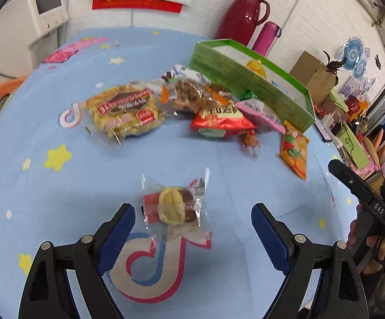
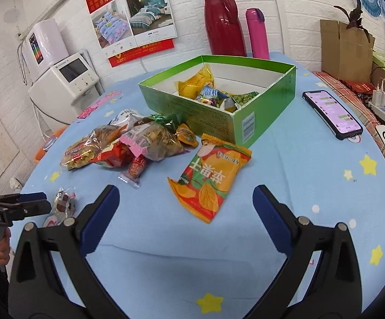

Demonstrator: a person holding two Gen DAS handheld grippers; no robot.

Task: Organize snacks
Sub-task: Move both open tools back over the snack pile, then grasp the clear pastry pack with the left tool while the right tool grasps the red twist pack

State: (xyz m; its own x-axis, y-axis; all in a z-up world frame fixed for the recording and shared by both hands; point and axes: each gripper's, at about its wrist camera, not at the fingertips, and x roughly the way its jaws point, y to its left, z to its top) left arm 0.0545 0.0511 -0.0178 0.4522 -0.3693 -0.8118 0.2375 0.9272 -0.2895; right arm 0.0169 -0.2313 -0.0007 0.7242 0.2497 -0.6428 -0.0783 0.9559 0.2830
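While both grippers hang over the table (image 2: 298, 175), each one has its two blue fingers spread wide with nothing between them. The table is round and covered in a soft blue cloth with yellow stars and pink cartoon shapes.

The biggest thing on it is a green box (image 2: 245, 122) made of thin card, open at the top and white inside. A few shiny snack bags already lie in it, yellow, blue and green ones. Behind the box stand a tall dark red jug (image 2: 223, 24) and a slim pink bottle (image 2: 257, 33), both smooth. A flat black phone (image 2: 332, 114) with a lit screen lies to the right of the box.

Just in front of the box sits a pile of snacks (image 2: 128, 141) in crinkly see-through and shiny wrappers, touching each other. A flat orange bag (image 2: 211, 178) with leaf pictures lies by itself near the box corner, a little ahead of the right gripper (image 2: 185, 212). That gripper's fingers do not touch the bag.

The smallest thing is a little cake (image 1: 175, 207) in a clear crinkly wrapper, yellow and brown, lying apart from the pile. It sits just ahead of the left gripper (image 1: 192, 228), closer to the left-side finger. I cannot tell if a finger touches the wrapper edge. The finger pads (image 1: 269, 239) are bumpy blue rubber on black plastic arms. A hand (image 2: 2, 247) grips the left gripper's black handle.
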